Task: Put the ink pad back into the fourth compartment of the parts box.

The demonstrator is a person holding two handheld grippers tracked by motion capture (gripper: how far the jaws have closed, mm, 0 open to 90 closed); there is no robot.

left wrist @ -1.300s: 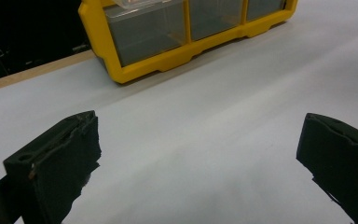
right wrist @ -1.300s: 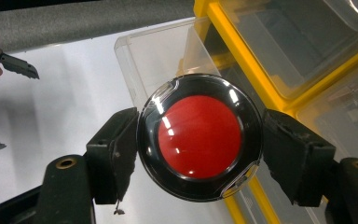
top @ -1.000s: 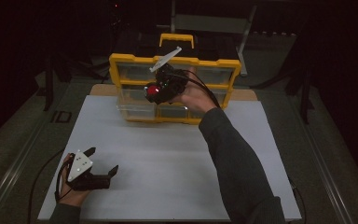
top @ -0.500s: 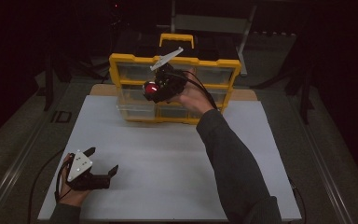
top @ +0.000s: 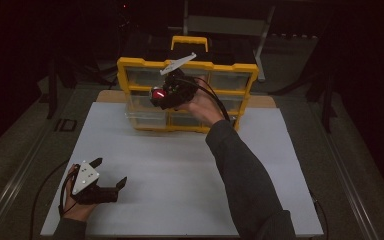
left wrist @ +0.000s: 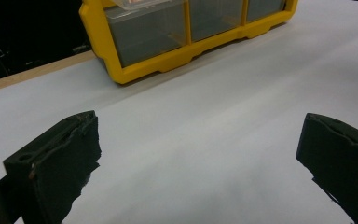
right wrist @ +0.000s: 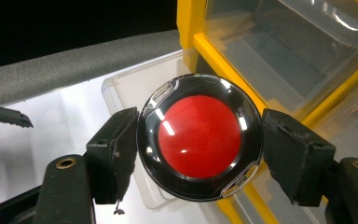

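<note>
— Holding anything in your right gripper (right wrist: 198,151)?
— I'm clamping a round red-faced disc (right wrist: 199,136) between its pads, up against the yellow drawer cabinet (top: 130,67) at the white mat's (top: 180,185) far edge.
— Your left gripper (left wrist: 198,158)?
— I'm resting it spread wide, holding nothing, near the mat's near left corner.

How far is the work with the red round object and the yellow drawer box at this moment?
Done: the right gripper is shut on the red round object, lifted in front of the yellow drawer cabinet. In hand: it hangs above a pulled-out clear drawer. Left: probably lowering and releasing it there. The left gripper rests open on the white table.
</note>
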